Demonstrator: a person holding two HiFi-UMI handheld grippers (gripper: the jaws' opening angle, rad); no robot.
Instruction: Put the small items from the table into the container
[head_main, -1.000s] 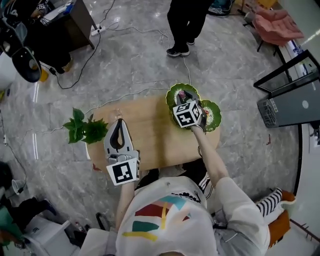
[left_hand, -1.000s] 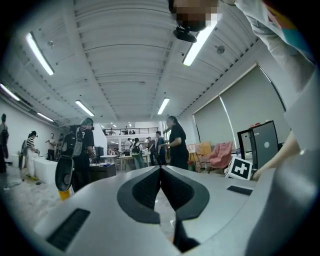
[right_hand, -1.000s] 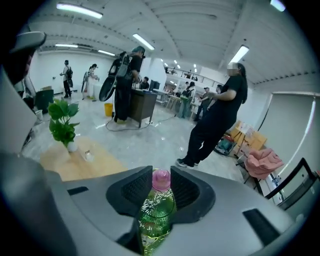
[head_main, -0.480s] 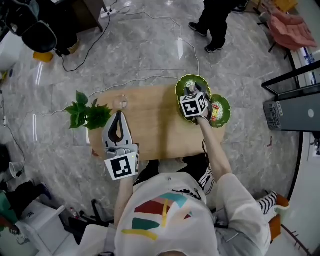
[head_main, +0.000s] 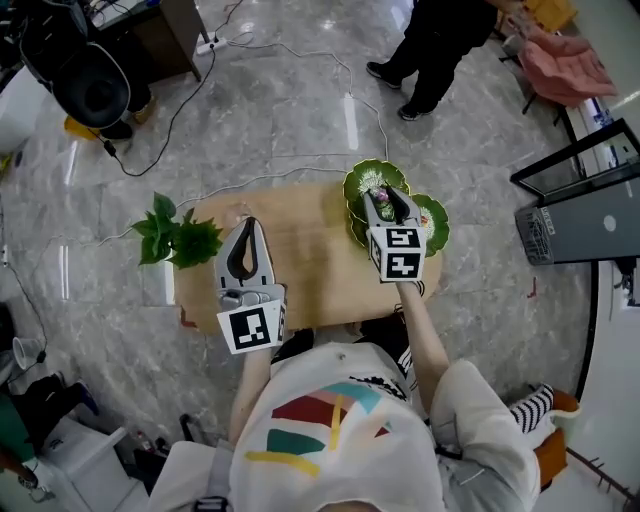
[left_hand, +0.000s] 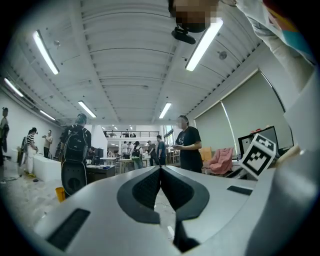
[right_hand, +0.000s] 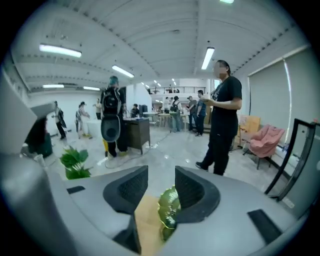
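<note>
Jaws apart (right gripper (right_hand: 161, 172)), two green dishes (head_main: 352, 186)

White T-shirt (head_main: 350, 470) with teal, red, yellow bands; grey, black-padded left gripper (head_main: 247, 223) and right gripper (head_main: 385, 198).

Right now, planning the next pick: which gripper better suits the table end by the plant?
Left: the left gripper is over that end, near the plant; the right gripper is above the green dishes.
</note>
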